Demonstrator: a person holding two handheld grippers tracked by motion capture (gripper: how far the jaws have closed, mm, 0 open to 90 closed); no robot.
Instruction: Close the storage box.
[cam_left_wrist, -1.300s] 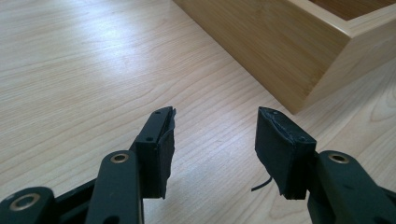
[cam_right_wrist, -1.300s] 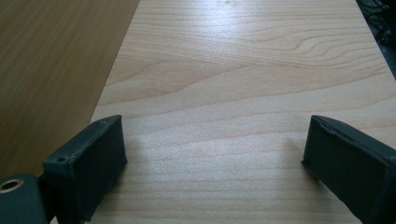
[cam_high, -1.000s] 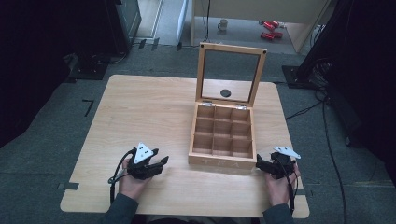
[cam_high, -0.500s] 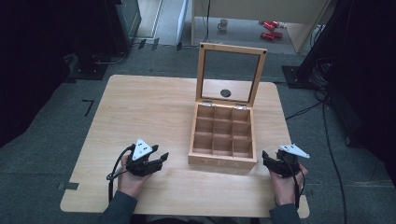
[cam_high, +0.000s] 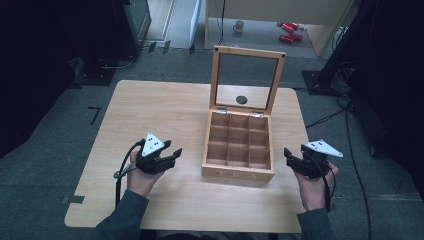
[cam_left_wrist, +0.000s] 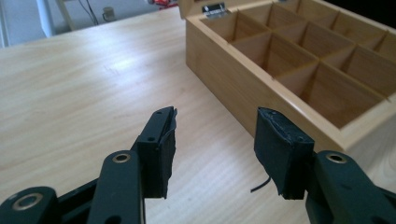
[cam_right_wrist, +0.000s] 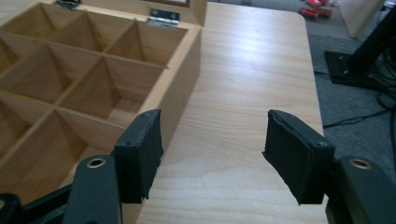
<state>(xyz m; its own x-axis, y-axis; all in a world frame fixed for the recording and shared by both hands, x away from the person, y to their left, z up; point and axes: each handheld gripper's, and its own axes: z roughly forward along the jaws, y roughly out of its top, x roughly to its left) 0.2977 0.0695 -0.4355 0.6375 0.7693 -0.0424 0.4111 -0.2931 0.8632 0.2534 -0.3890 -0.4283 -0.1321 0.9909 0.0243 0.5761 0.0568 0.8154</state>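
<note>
pale wood box (cam_high: 238, 145) sits a little right of centre on the bench (cam_high: 150, 110), its nine compartments empty as far as the pictures show, and its glass lid (cam_high: 246, 80) stands upright on the hinges at the far edge. the left gripper (cam_high: 172, 156) hangs near the box's left wall with its fingers (cam_left_wrist: 159, 149) spread and holding nothing; the right gripper (cam_high: 290, 159) hangs near the right wall, fingers (cam_right_wrist: 140, 154) likewise spread and empty. both are apart from the box.

the likely trouble is the lid: if a gripper knocks the frame while reaching for it, the lid may drop and slam on the fingers or the glass. a push on one wall alone could slide or turn the light box across the smooth bench toward the near edge. the thin dividers might also catch a finger that dips into a compartment.
</note>
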